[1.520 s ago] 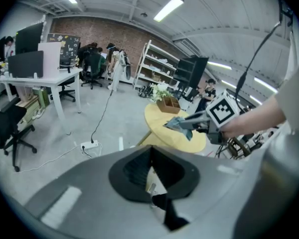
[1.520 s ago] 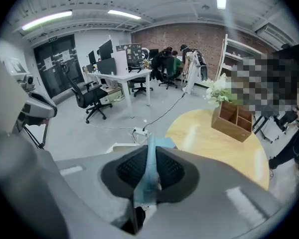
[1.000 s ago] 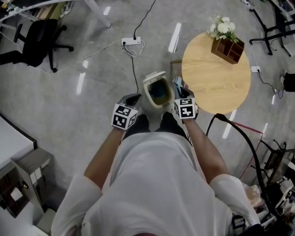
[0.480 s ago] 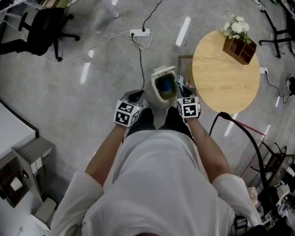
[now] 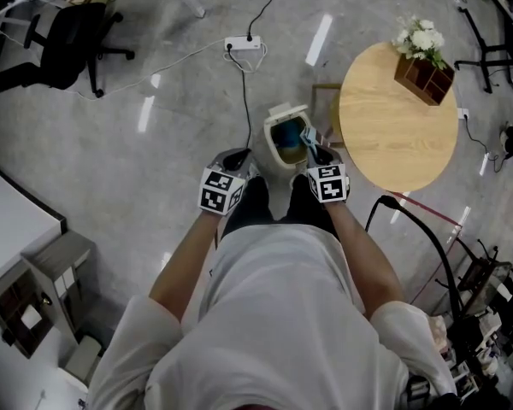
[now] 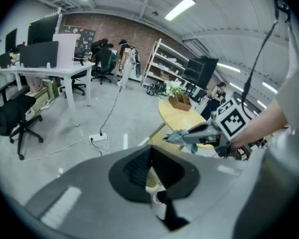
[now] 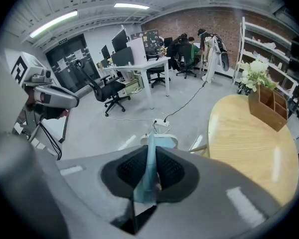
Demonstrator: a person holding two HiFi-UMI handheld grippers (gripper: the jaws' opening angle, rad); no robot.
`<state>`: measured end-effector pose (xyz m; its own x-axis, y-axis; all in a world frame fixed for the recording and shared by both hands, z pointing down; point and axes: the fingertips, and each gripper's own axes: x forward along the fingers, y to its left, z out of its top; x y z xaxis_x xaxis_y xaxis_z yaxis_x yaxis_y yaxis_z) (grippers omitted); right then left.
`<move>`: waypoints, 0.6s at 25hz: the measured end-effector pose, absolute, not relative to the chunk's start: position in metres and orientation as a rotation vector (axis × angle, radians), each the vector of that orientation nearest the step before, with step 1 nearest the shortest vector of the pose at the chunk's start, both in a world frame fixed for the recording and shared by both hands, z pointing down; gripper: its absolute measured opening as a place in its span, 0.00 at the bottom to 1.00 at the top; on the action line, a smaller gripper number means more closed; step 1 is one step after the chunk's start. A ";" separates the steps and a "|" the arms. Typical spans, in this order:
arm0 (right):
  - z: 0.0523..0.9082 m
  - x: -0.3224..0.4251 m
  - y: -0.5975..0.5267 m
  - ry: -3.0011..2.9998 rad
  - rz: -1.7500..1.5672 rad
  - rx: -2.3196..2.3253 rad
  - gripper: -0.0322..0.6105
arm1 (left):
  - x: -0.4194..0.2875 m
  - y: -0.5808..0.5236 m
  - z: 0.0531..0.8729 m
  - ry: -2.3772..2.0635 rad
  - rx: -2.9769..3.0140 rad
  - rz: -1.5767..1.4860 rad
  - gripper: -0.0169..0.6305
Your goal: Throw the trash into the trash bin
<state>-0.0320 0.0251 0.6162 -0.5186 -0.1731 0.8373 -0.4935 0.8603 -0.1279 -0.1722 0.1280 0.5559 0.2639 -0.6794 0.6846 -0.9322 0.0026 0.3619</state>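
Observation:
The trash bin [image 5: 287, 136] is cream with a blue liner and stands on the floor beside the round table [image 5: 398, 126]. My right gripper [image 5: 311, 148] is shut on a thin light-blue piece of trash [image 5: 307, 137], which hangs over the bin's right rim. In the right gripper view the blue trash [image 7: 149, 171] stands upright between the pads, with the bin [image 7: 162, 142] just past it. The left gripper [image 5: 237, 157] is to the left of the bin, its jaws together, and nothing shows clearly in them. From the left gripper view I see the right gripper [image 6: 172, 136] holding the blue trash [image 6: 183, 138].
A wooden box with white flowers [image 5: 423, 62] sits on the table's far edge. A power strip [image 5: 243, 43] and its cables lie on the floor beyond the bin. An office chair [image 5: 56, 49] is far left, and a black cable [image 5: 427, 246] loops at right.
Both grippers have moved forward and down toward the bin. The blue trash in the right gripper now sits over the bin's rim.

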 end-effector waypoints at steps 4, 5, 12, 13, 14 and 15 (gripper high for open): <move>0.626 -0.030 0.028 -2.104 0.453 0.463 0.13 | -0.175 0.127 0.561 -1.498 1.732 0.406 0.03; 0.628 -0.029 0.030 -2.104 0.457 0.458 0.12 | -0.176 0.128 0.562 -1.503 1.732 0.411 0.03; 0.650 -0.024 0.033 -2.100 0.486 0.429 0.13 | -0.174 0.126 0.578 -1.523 1.712 0.414 0.03; 0.654 -0.022 0.033 -2.098 0.491 0.428 0.13 | -0.173 0.125 0.582 -1.524 1.705 0.412 0.03; 0.657 -0.021 0.032 -2.097 0.498 0.427 0.13 | -0.171 0.125 0.585 -1.525 1.700 0.411 0.03; 0.661 -0.020 0.032 -2.096 0.504 0.425 0.13 | -0.169 0.124 0.588 -1.526 1.697 0.411 0.03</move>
<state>-0.0198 0.0319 0.6607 -0.5268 -0.1069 0.8432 -0.4784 0.8572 -0.1903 -0.1690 0.1238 0.5884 0.2193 -0.6796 0.7001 -0.9392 0.0473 0.3401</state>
